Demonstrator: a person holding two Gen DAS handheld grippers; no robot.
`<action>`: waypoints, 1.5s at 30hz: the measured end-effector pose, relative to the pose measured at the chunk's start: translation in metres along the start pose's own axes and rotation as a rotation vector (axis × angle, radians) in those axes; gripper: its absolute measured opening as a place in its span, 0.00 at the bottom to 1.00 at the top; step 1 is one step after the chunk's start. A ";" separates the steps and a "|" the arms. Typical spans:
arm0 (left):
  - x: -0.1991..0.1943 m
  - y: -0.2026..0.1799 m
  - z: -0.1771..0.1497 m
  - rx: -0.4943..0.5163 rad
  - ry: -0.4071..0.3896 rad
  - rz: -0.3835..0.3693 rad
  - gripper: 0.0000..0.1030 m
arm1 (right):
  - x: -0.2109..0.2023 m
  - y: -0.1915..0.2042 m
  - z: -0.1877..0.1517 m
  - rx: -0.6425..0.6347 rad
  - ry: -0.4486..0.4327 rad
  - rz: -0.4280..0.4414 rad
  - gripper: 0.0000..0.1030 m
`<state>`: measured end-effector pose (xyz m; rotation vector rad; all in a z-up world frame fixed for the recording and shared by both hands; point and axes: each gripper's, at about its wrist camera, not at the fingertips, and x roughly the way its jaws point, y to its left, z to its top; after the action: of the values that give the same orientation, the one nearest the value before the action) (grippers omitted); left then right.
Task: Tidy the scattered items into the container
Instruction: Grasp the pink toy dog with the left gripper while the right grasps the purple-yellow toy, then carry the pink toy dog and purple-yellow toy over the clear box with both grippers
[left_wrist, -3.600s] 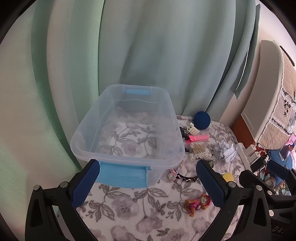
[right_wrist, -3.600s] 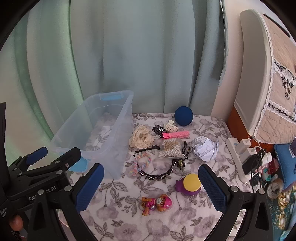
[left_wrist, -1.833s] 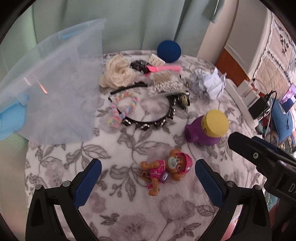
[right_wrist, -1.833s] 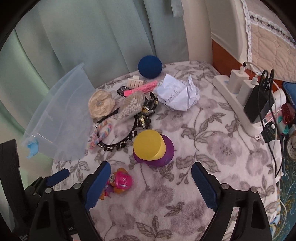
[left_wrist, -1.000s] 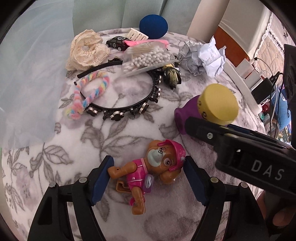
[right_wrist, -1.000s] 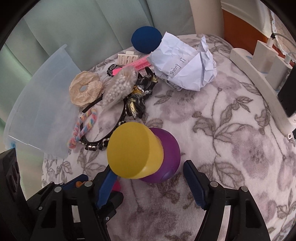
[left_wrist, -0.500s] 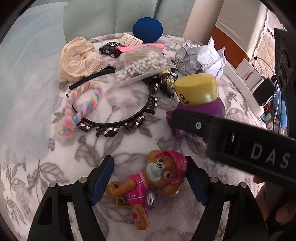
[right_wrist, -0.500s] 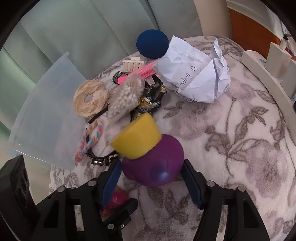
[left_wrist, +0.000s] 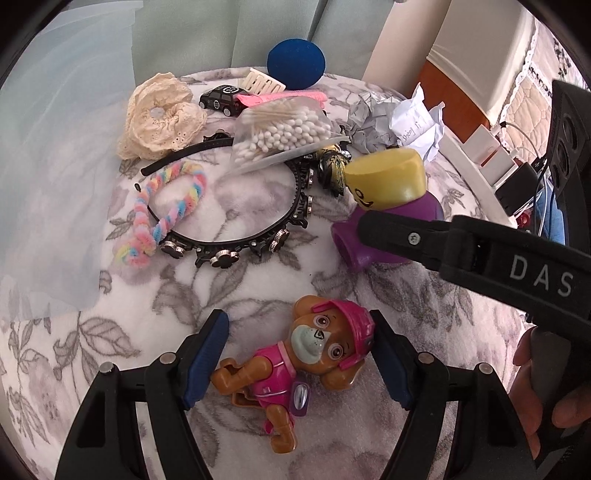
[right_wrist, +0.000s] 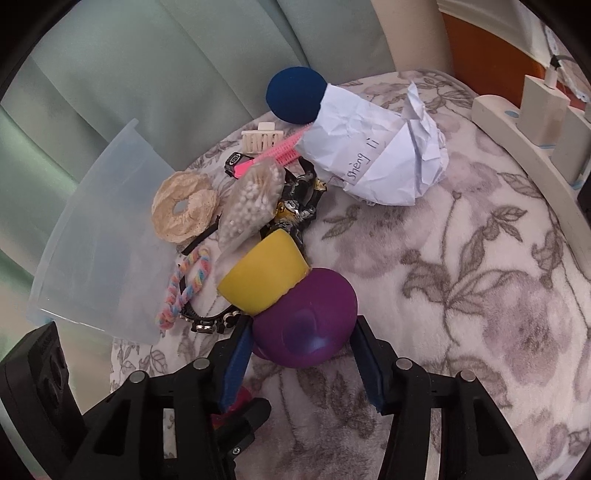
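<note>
My left gripper (left_wrist: 297, 360) is open, its blue pads on either side of a pink-capped toy dog (left_wrist: 295, 363) lying on the floral cloth. My right gripper (right_wrist: 301, 360) has closed on a purple toy with a yellow head (right_wrist: 295, 299), which is tilted; the toy also shows in the left wrist view (left_wrist: 388, 199) behind the right gripper's arm. The clear plastic bin (right_wrist: 99, 251) stands at the left, also in the left wrist view (left_wrist: 48, 166).
Scattered items lie behind: a cream scrunchie (left_wrist: 159, 114), a rainbow braid (left_wrist: 166, 210), a black studded headband (left_wrist: 258, 236), a bag of cotton swabs (left_wrist: 284, 129), a toy car (left_wrist: 219, 99), a blue ball (left_wrist: 295, 64), crumpled paper (right_wrist: 376, 155). A power strip (right_wrist: 524, 122) lies at the right edge.
Both grippers moved from the bin down to the toys. My left gripper's fingers narrowed around the toy dog. My right gripper closed on the purple toy and tipped it.
</note>
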<state>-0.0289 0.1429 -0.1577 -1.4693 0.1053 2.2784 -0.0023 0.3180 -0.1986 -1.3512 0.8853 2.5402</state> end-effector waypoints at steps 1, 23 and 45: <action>-0.002 0.001 0.000 -0.004 -0.001 -0.002 0.74 | -0.001 0.000 0.000 0.000 -0.004 -0.005 0.55; -0.068 -0.011 0.029 0.022 -0.226 -0.008 0.74 | -0.104 0.038 0.006 -0.020 -0.217 -0.043 0.55; -0.204 0.007 0.073 -0.007 -0.508 0.034 0.74 | -0.200 0.118 0.034 -0.138 -0.455 -0.004 0.55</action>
<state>-0.0229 0.0944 0.0539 -0.8559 -0.0295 2.6025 0.0472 0.2706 0.0255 -0.7408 0.6259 2.7753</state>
